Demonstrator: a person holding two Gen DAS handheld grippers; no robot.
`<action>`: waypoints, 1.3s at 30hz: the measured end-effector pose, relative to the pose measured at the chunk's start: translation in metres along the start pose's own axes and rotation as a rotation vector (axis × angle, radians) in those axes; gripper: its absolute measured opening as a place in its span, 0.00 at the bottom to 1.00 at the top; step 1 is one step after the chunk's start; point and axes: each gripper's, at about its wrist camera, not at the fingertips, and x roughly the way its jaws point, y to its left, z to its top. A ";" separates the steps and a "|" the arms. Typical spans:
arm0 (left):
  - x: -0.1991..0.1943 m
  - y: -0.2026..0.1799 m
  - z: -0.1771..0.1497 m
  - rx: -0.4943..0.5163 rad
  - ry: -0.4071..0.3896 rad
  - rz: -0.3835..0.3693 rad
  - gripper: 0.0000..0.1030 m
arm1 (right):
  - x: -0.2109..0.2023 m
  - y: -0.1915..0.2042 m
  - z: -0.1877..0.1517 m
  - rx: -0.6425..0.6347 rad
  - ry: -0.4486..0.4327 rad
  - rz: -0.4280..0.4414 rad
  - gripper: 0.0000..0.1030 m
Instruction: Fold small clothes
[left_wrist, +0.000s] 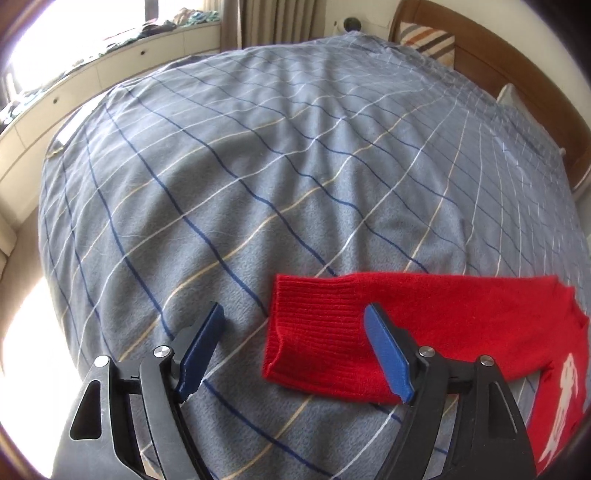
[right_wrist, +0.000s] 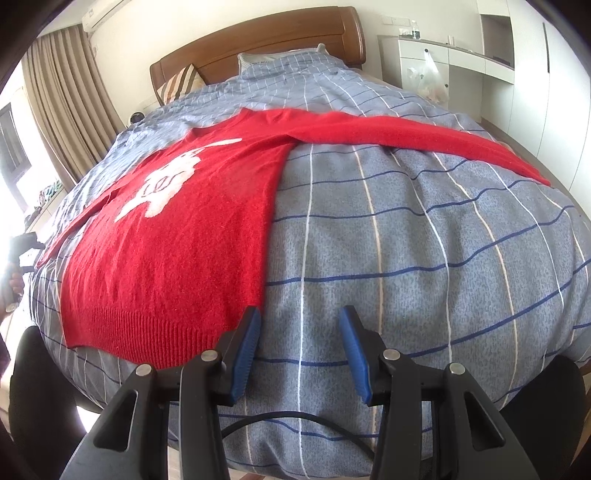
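Jaws apart above red sweater (right_wrist: 173, 236), bedspread (right_wrist: 406, 240)

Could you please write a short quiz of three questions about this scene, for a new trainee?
1. True or false: the red sweater lies spread flat on the bedcover.
2. What does the left claw hold? A) the sleeve cuff B) nothing C) the pillow
3. Fill in: the figure knitted on the sweater's front is ____ in colour.

Key
1. True; both sleeves lie stretched out.
2. B; it is open beside the sleeve cuff. The right claw is open too.
3. White.
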 end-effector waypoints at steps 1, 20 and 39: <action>0.006 -0.005 0.001 0.022 0.009 0.015 0.30 | -0.001 0.002 0.000 -0.007 -0.002 -0.001 0.44; -0.046 -0.002 -0.039 0.056 -0.167 0.148 0.79 | -0.005 -0.020 0.008 0.009 -0.041 -0.086 0.51; -0.056 -0.124 -0.156 0.346 -0.117 -0.149 0.95 | 0.026 -0.066 0.040 -0.022 -0.139 -0.184 0.60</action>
